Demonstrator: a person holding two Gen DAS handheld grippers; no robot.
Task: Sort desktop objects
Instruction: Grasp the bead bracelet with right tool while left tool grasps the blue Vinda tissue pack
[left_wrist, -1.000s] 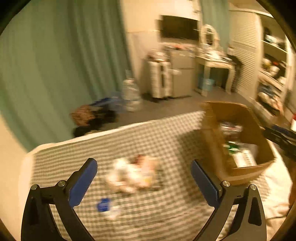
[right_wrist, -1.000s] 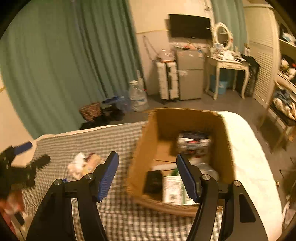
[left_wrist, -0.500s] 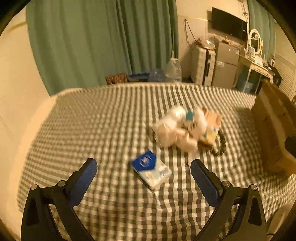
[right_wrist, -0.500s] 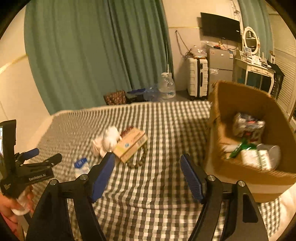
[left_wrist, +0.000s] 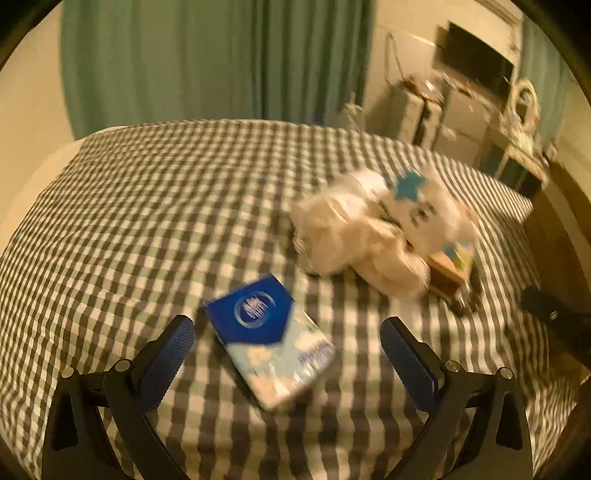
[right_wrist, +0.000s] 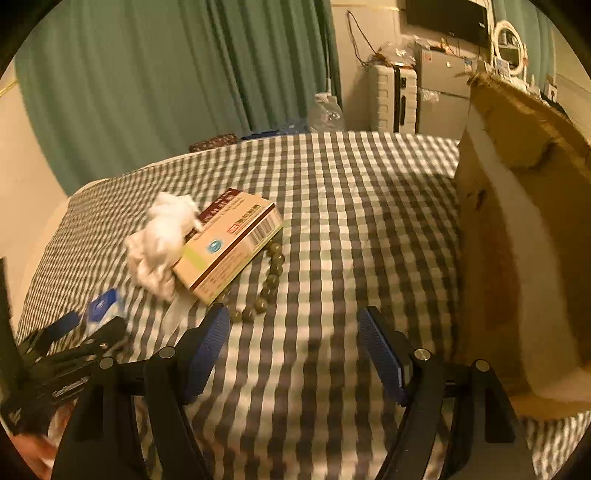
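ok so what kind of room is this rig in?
Likely a lived-in bedroom or studio: a bed-like surface under a green-and-white checked cloth, long green curtains, and a white hard-shell suitcase beside a wall-mounted black TV.

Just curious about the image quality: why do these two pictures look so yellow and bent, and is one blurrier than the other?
Left wrist view: warm dim light, motion blur smears the tissue pack and crumpled white tissues. Right wrist view: sharper, the printed box and bead bracelet read clearly. Both: the fisheye lens bows the checked cloth and darkens the corners.
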